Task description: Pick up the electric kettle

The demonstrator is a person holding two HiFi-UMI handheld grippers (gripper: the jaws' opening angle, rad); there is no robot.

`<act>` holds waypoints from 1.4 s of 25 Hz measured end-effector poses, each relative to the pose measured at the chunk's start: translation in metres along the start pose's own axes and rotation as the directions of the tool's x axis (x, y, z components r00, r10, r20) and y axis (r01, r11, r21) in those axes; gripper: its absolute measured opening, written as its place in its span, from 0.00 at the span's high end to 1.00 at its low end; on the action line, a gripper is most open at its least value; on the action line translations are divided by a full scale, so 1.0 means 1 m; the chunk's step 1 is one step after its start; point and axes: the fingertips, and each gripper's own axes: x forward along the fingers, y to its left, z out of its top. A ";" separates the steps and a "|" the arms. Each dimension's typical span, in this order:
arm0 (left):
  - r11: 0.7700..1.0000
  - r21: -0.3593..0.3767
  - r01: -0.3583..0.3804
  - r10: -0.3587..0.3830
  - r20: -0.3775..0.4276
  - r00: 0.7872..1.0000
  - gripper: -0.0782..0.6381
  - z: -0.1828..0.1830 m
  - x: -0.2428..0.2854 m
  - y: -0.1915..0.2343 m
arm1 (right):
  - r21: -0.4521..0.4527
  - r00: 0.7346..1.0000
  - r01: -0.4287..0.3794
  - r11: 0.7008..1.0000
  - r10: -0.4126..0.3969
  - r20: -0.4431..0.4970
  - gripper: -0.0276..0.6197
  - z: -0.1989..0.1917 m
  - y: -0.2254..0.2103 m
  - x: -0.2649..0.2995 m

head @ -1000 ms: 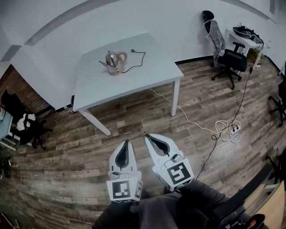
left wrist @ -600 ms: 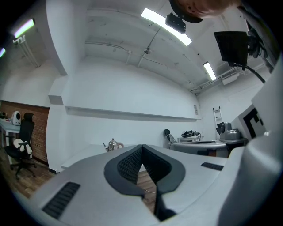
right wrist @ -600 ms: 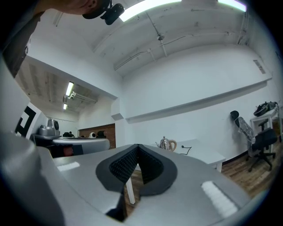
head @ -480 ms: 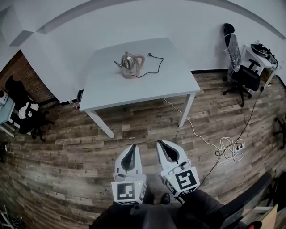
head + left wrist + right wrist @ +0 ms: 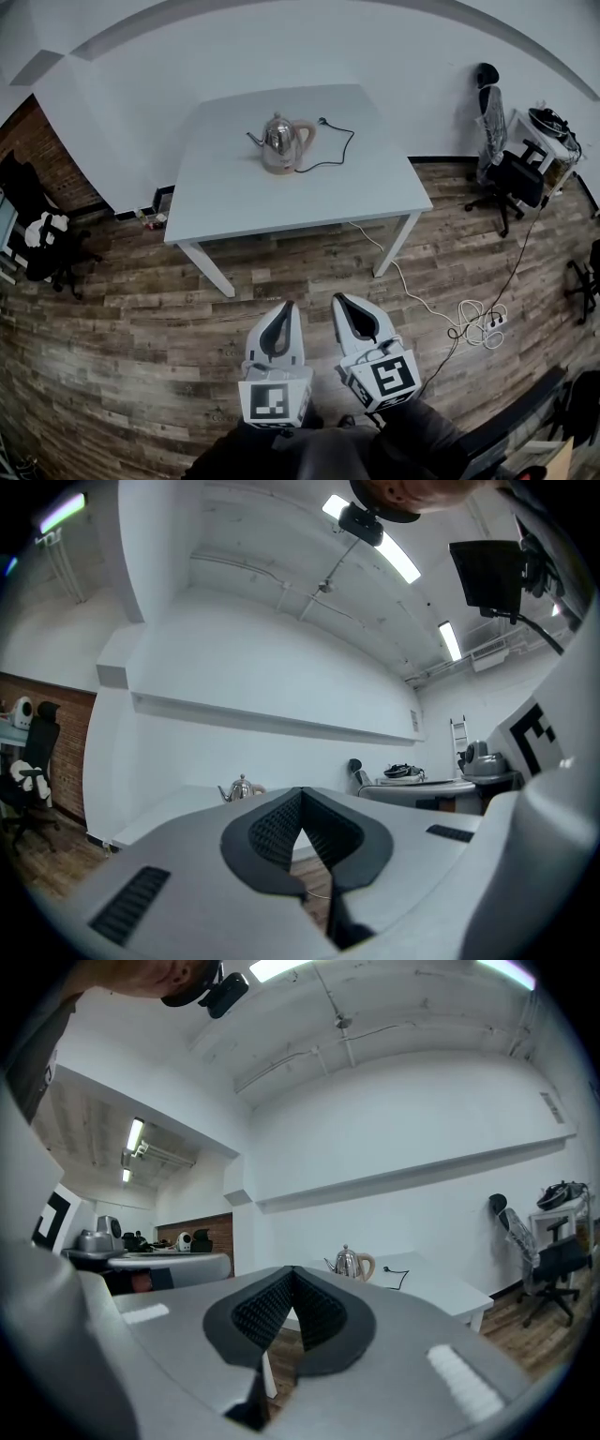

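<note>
Kettle: your shiny steel electric kettle (image 5: 281, 143) stands upright at upper centre, on the white rectangular bench's (image 5: 291, 202) far half.
Jaws: left gripper (image 5: 285, 307) and right gripper (image 5: 340, 300) both closed, empty, low in frame.
Bearing: kettle straight up-frame of the left gripper, well apart; handle points right, spout left.
Room: bare bench before it; black cord (image 5: 339, 150) trails right.

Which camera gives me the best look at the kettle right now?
Head view: the kettle stands whole on the white table, spout and handle clear. Both gripper views show it only small and far off.
</note>
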 end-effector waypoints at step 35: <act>0.999 0.044 -0.012 0.016 -0.075 0.997 0.89 -0.012 0.197 -0.019 | 0.043 0.999 -0.035 0.998 0.036 -0.001 0.95 0.009 -0.157 0.120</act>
